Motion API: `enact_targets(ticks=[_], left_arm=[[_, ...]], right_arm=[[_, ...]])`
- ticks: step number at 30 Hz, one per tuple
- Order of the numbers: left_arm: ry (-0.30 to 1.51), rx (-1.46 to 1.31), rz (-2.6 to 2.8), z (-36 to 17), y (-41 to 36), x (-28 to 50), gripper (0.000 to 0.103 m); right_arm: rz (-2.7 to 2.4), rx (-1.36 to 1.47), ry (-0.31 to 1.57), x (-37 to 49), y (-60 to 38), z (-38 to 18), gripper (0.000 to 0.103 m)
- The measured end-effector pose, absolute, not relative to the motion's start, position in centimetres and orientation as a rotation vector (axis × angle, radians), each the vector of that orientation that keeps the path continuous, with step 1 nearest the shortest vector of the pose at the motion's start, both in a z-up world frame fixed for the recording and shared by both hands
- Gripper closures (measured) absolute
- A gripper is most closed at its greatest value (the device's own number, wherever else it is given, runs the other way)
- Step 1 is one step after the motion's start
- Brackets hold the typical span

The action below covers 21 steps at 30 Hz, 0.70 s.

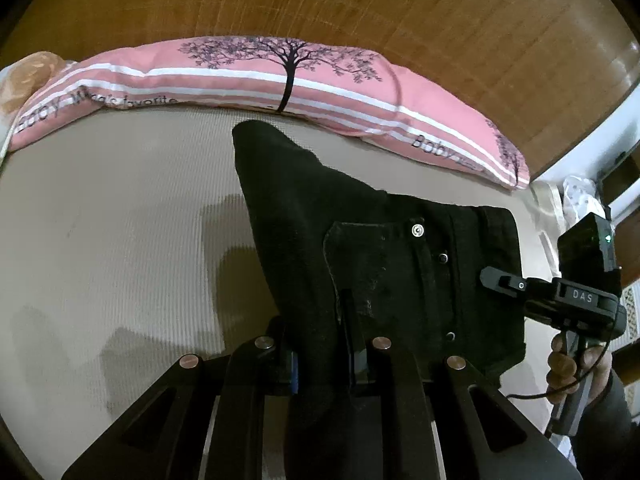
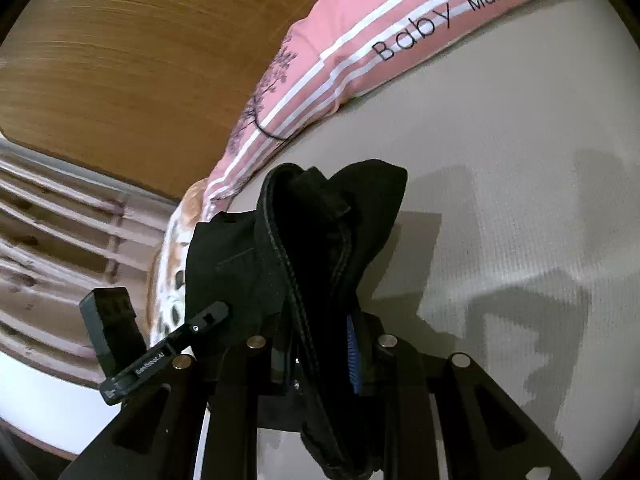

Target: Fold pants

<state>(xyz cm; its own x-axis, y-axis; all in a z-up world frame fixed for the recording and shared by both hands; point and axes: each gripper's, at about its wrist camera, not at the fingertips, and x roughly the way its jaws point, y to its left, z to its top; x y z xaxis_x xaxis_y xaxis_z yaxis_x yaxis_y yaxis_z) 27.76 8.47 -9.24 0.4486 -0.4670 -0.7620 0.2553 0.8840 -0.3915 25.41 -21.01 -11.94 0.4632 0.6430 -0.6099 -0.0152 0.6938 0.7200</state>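
The black pants (image 1: 360,248) hang lifted above the beige mattress (image 1: 120,220), held up by both grippers. My left gripper (image 1: 320,344) is shut on the cloth near a back pocket; a metal button (image 1: 417,231) and rivets show on the waist. At the right edge of the left wrist view my right gripper (image 1: 490,278) pinches the waistband's far side, with a person's hand (image 1: 568,364) on its handle. In the right wrist view my right gripper (image 2: 320,344) is shut on a bunched seam of the pants (image 2: 320,220), and my left gripper (image 2: 216,312) grips the cloth at the left.
A long pink striped pillow (image 1: 320,84) with a tree print lies along the mattress's far edge, below a wooden headboard (image 1: 360,0). A patterned cloth (image 2: 168,272) lies at the bed's corner. The grippers' shadows fall on the mattress (image 2: 520,240).
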Motion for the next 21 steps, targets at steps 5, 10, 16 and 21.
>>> enact_targets(ticks=[5, 10, 16, 21], left_arm=[[1.037, -0.182, -0.420, -12.3, 8.8, 29.3, 0.081], [0.984, -0.135, -0.371, -14.0, 9.0, 27.8, 0.062], [0.911, -0.032, -0.291, -13.6, 8.8, 24.3, 0.055], [0.866, 0.043, -0.184, -13.6, 8.5, 20.0, 0.053]], right_arm=[[0.396, 0.631, 1.035, 27.8, -21.0, -13.2, 0.083], [0.294, 0.503, 1.048, 28.0, -20.7, -15.3, 0.053], [0.241, 0.335, 1.014, 26.4, -19.0, -14.2, 0.050], [0.186, 0.201, 0.973, 22.1, -18.0, -13.5, 0.050]])
